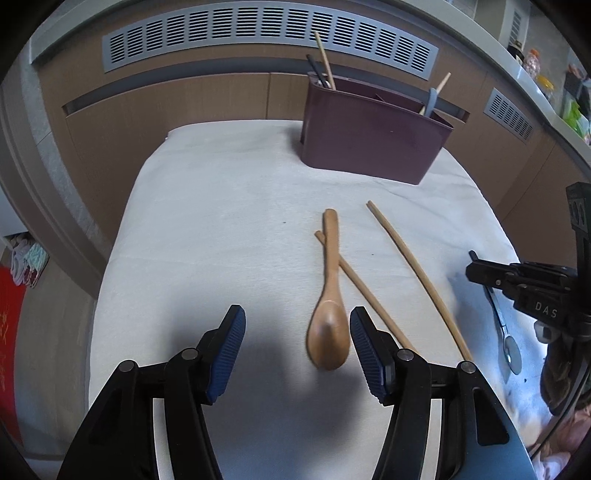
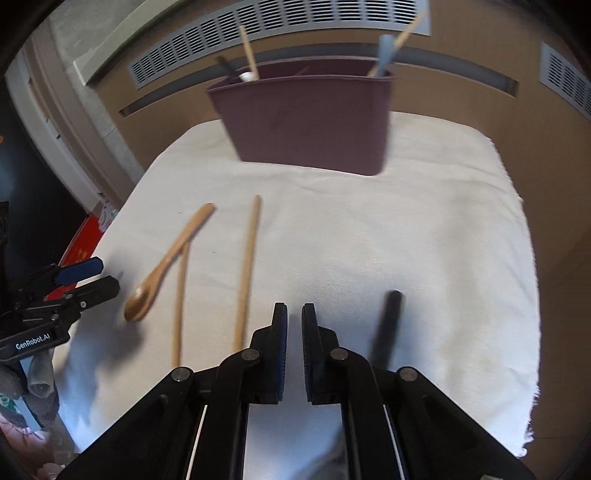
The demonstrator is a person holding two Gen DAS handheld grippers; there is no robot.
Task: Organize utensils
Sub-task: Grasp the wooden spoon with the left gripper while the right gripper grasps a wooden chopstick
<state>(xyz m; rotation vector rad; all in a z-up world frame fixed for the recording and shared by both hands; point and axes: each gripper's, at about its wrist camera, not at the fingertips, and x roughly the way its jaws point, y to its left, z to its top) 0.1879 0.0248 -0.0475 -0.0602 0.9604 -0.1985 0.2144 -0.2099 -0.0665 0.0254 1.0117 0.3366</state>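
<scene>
A wooden spoon (image 1: 330, 302) lies on the white cloth (image 1: 221, 221), bowl toward me, its handle crossing one wooden chopstick (image 1: 364, 291). A second chopstick (image 1: 417, 273) lies to its right. My left gripper (image 1: 297, 328) is open and empty, its right finger beside the spoon bowl. My right gripper (image 2: 294, 325) is shut on nothing, low over the cloth. It shows in the left wrist view (image 1: 480, 269) above a black-handled metal spoon (image 1: 511, 347). In the right wrist view, the wooden spoon (image 2: 166, 266), chopsticks (image 2: 247, 273) and a black handle (image 2: 386, 328) lie on the cloth.
A maroon utensil holder (image 1: 373, 133) stands at the cloth's far side with several utensils upright in its compartments; it also shows in the right wrist view (image 2: 310, 118). Wooden cabinets with vent grilles (image 1: 266, 33) stand behind. The cloth's edges drop off left and right.
</scene>
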